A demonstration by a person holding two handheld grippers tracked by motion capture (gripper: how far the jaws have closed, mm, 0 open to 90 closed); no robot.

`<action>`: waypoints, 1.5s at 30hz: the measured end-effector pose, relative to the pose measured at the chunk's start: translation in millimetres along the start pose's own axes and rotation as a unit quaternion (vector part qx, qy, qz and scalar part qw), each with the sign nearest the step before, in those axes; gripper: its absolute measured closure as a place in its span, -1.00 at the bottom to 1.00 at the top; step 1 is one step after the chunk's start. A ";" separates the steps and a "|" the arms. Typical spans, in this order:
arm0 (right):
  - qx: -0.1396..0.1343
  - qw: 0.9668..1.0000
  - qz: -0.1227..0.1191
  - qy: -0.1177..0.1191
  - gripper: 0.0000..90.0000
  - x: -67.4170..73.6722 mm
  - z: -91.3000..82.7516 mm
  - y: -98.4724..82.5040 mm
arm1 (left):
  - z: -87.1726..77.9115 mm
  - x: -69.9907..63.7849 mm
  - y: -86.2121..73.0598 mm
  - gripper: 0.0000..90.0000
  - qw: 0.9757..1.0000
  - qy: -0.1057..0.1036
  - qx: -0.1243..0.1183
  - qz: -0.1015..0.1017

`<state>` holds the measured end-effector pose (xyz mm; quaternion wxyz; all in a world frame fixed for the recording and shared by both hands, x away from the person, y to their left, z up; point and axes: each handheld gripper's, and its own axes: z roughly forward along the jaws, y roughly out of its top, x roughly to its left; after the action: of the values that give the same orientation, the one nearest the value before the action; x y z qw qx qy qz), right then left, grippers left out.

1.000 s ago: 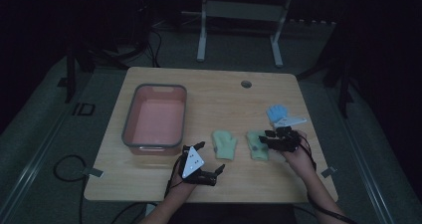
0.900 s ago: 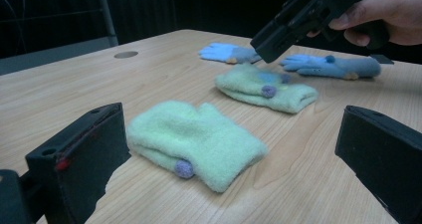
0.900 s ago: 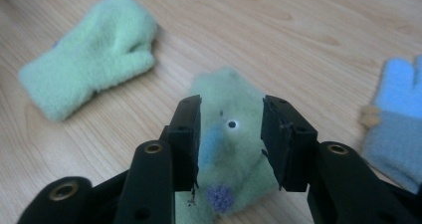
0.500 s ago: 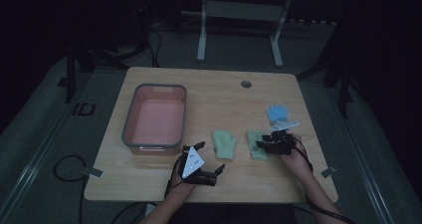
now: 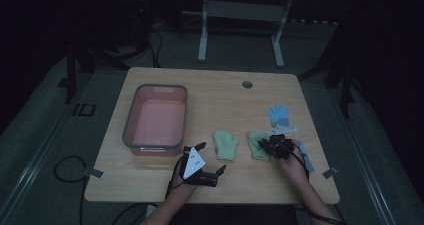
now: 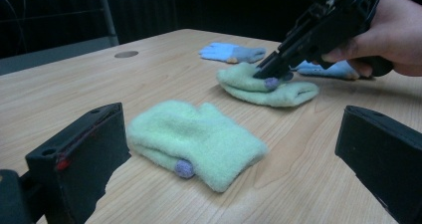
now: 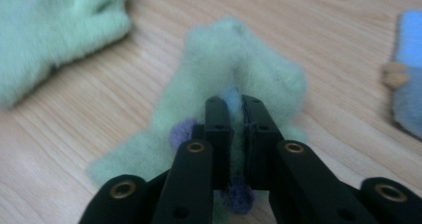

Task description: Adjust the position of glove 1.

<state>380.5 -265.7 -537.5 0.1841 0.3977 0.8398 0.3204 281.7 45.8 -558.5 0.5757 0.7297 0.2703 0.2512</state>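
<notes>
Pale green fleece bunched up between the jaws of the right claw [image 7: 234, 112], which had just been closing and now pinched a fold of the right-hand green mitten [image 5: 257, 145], the fabric puckering upward, probably so the mitten could be lifted whole off the wooden tabletop [image 5: 210, 92]. That mitten lay near the tabletop's right front, its twin, the other green mitten [image 6: 196, 139], flat just beside it to the left. The left claw [image 6: 229, 154] rested low with its jaws spread wide, aimed at that twin (likely waiting its turn). A pair of blue gloves [image 5: 278, 115] lay farther back, and the pink bin [image 5: 156, 116] sat at the left, seemingly the destination.
</notes>
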 end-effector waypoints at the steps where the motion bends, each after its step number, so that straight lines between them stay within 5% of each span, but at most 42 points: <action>1: -0.004 1.000 0.000 -0.003 0.88 1.8 -2.5 2.0 | 0.0 0.1 -0.1 -1.00 1.000 0.000 0.000 0.000; 11: -0.043 0.999 -0.005 -0.018 0.88 14.1 -34.9 41.8 | 0.1 0.0 0.0 -1.00 1.000 0.000 0.000 -0.001; 20: -0.058 0.998 -0.029 -0.022 0.88 50.1 -47.8 77.8 | -0.2 0.0 -0.1 -1.00 1.000 0.000 -0.001 0.000; 27: -0.057 0.998 -0.029 0.010 0.88 77.5 -35.4 88.5 | -0.3 0.0 -0.2 -1.00 1.000 0.000 -0.002 -0.001; 33: -0.039 0.999 -0.026 0.014 0.88 95.0 -15.3 85.1 | -0.2 0.1 0.0 -1.00 1.000 -0.001 -0.001 0.002; 45: -0.009 1.000 -0.028 0.011 0.88 99.4 11.9 73.6 | 0.5 -0.2 0.2 -1.00 1.000 -0.002 0.002 0.001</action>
<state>366.5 -147.7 -501.2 0.1875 0.3687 0.8495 0.3275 282.0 45.3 -558.4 0.5743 0.7318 0.2690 0.2496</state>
